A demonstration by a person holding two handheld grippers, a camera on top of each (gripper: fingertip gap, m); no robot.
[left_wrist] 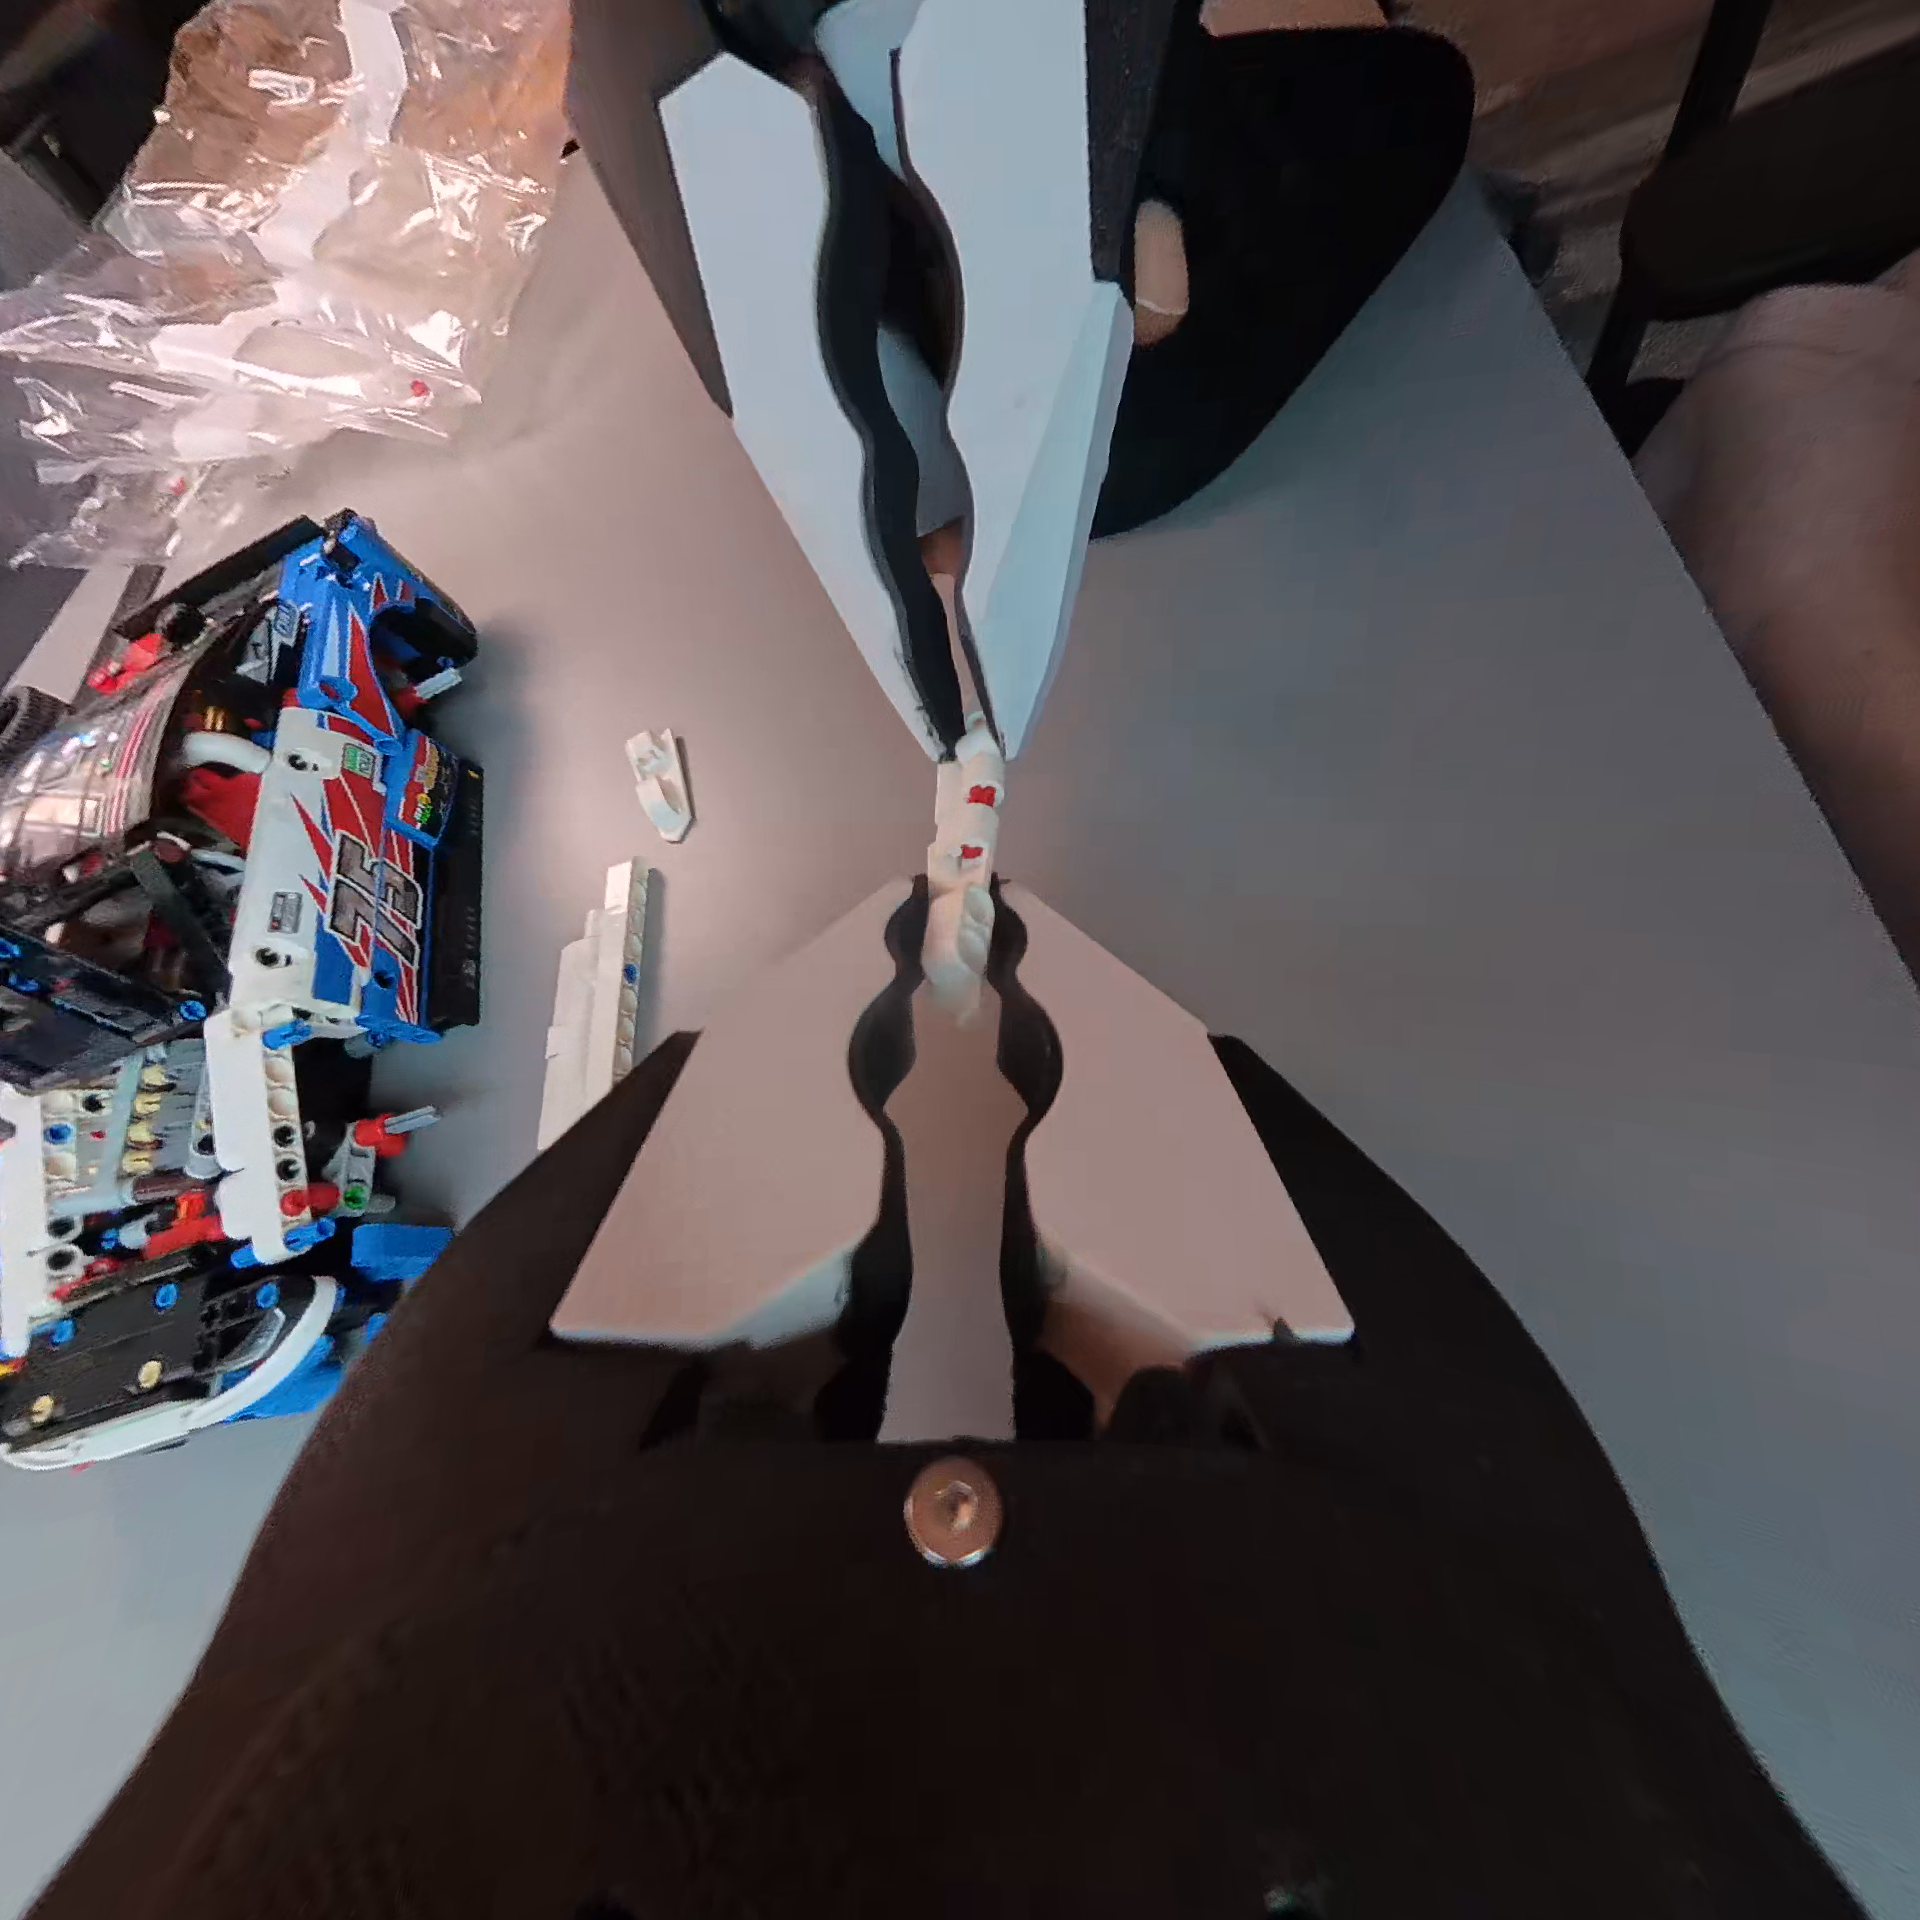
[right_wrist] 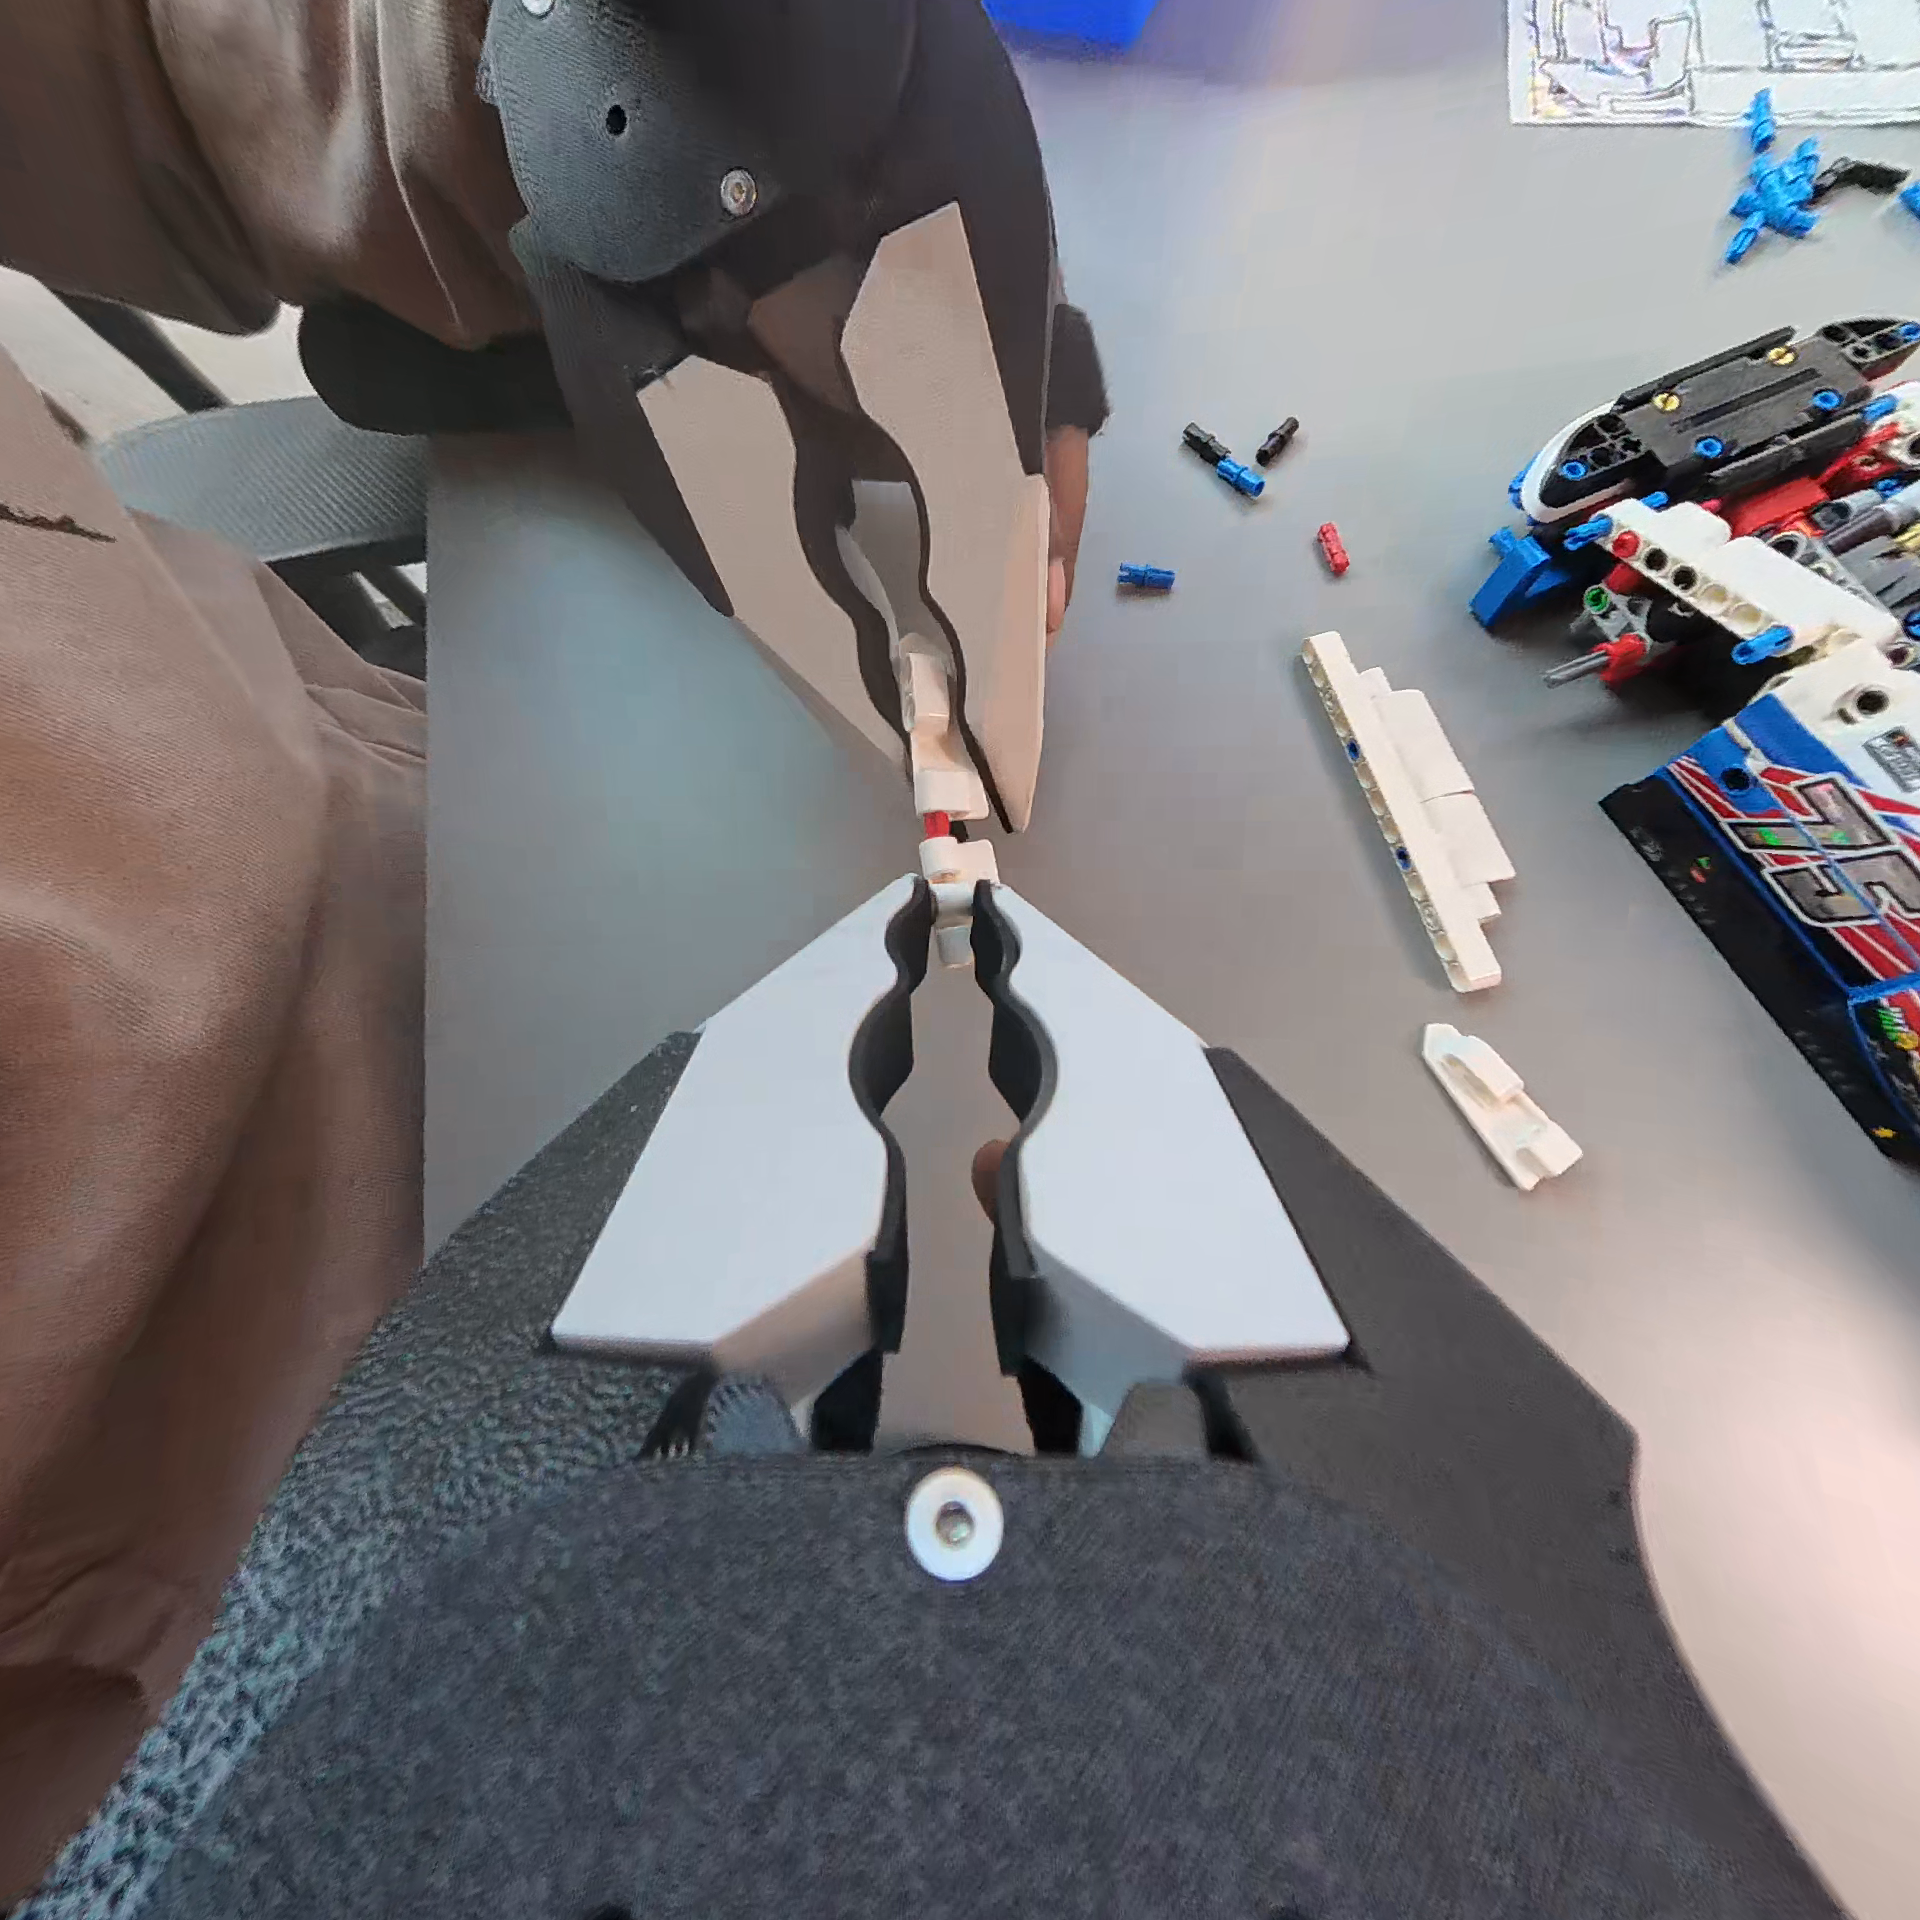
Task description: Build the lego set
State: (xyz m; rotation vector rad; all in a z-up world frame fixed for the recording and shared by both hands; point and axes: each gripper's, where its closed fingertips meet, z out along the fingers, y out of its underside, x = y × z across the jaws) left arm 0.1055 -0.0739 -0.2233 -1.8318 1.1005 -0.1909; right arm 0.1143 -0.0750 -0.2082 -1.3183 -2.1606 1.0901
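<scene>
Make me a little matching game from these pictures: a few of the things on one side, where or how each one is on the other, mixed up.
Things:
1. left tongs
2. long white beam assembly
3. clear plastic bags
4. blue cross-shaped piece

Places or states:
A. crumpled at the table's far corner
B. lying flat on the table beside the car model
C. shut on a small white piece
D. near the instruction sheet

Pairs: 1-C, 2-B, 3-A, 4-D
</scene>
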